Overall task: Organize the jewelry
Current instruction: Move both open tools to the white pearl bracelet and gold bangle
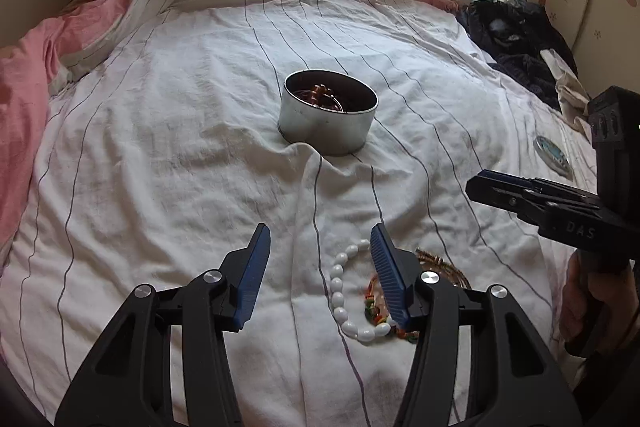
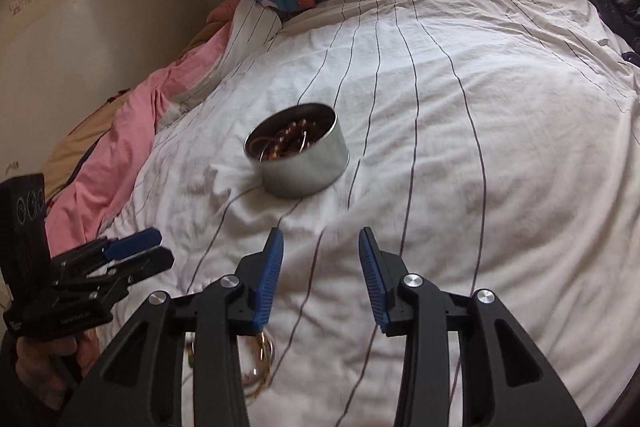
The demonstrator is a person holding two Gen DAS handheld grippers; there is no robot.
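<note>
I'm hovering both grippers part-open, empty: left gripper [image 1: 320, 239] over white bead bracelet [image 1: 340, 291]; tangled strands [image 1: 374, 301] risking a double pickup; right gripper [image 2: 320, 243] idle.

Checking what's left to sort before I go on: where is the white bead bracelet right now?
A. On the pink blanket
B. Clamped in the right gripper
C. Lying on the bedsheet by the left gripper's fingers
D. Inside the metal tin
C: the white bead bracelet lies on the striped sheet beside the open left gripper, well short of the metal tin.
</note>
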